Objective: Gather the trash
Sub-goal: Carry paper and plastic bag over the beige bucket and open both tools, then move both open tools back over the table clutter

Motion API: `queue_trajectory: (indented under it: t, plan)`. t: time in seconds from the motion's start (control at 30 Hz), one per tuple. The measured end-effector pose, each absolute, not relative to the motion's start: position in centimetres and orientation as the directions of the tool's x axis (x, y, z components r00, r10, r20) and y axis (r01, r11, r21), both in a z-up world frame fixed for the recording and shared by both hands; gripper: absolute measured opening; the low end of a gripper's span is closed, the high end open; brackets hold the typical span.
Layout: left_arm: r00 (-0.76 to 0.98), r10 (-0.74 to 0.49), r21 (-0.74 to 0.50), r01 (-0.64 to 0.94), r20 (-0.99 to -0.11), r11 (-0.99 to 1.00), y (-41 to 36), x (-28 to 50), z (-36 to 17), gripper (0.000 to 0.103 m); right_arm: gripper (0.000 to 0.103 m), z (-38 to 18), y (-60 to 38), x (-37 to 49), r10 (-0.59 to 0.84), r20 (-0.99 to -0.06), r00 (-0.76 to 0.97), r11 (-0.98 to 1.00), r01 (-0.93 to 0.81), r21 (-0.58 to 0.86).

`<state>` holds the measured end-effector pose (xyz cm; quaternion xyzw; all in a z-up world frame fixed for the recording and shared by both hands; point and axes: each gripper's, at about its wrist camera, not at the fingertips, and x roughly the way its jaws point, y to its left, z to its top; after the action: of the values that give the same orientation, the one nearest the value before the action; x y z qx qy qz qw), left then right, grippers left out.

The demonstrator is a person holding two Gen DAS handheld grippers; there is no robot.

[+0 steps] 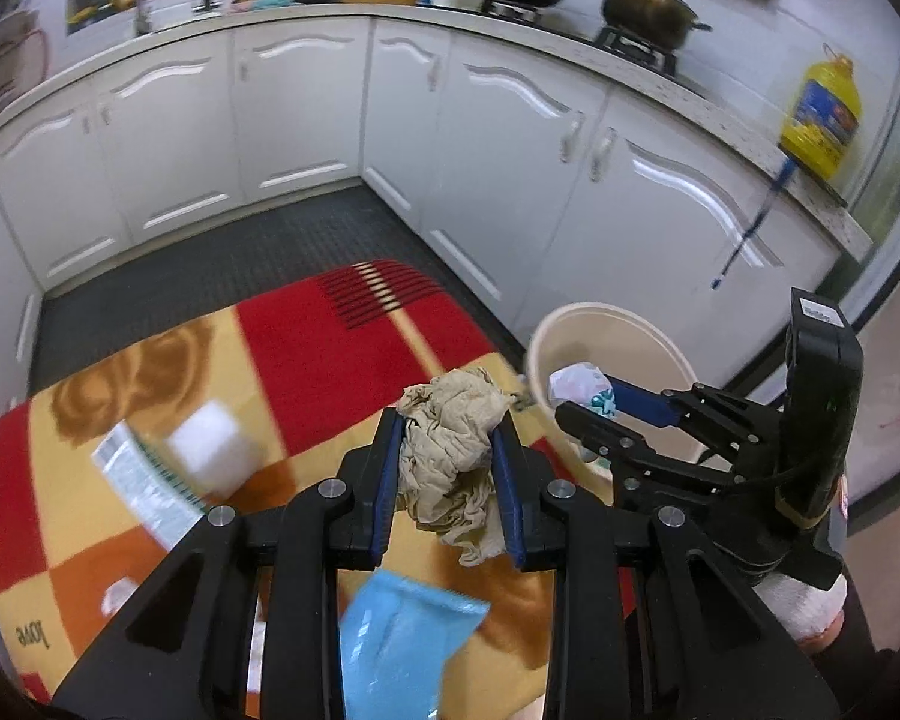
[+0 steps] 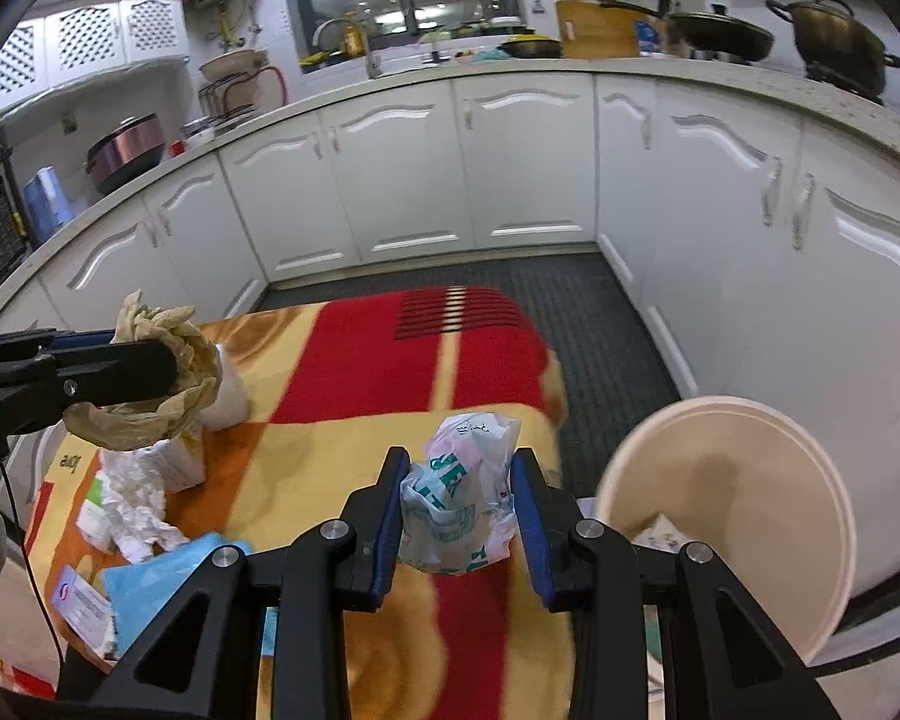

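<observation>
My left gripper is shut on a crumpled brown paper wad, lifted above the red, yellow and orange blanket. The same brown paper wad shows at the left of the right wrist view, clamped in the left gripper. My right gripper is shut on a crumpled white plastic wrapper with green print. In the left wrist view that right gripper holds the wrapper over the rim of the cream bin. The cream bin stands just right of the blanket's edge.
More trash lies on the blanket: a white block, a printed packet, a blue bag, crumpled white tissue and a small card. White kitchen cabinets and dark floor matting surround the table.
</observation>
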<state>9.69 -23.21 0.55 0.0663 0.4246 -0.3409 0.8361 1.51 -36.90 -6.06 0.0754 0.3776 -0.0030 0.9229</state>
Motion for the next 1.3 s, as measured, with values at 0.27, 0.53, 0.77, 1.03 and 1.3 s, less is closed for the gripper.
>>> queue_trajectory:
  t: [0.27, 0.53, 0.77, 1.03, 1.3]
  plan:
    - [0.289, -0.554, -0.245, 0.674, -0.780, 0.697, -29.2, 10.5, -0.2, 0.026, 0.033, -6.7, -41.6, -0.1, -0.021, -0.711, 0.703, 0.979, 0.158, 0.126]
    - [0.154, -0.577, -0.320, 0.706, -0.802, 0.632, -35.9, 11.0, -1.8, 0.027, 0.033, -8.4, -47.1, -1.7, -0.099, -0.741, 0.664, 0.955, 0.273, 0.117]
    - [0.096, -0.574, -0.348, 0.711, -0.813, 0.612, -40.3, 11.6, -3.8, 0.029, 0.033, -10.3, -50.8, -2.7, -0.123, -0.767, 0.630, 0.926, 0.351, 0.139]
    - [0.050, -0.589, -0.411, 0.668, -0.806, 0.620, -41.9, 12.5, -5.6, 0.058, 0.047, -11.6, -53.2, -3.3, -0.144, -0.782, 0.607, 0.889, 0.426, 0.168]
    - [0.045, -0.591, -0.422, 0.656, -0.806, 0.625, -41.0, 12.5, -5.6, 0.058, 0.049, -12.1, -53.4, -3.2, -0.129, -0.785, 0.606, 0.886, 0.426, 0.183]
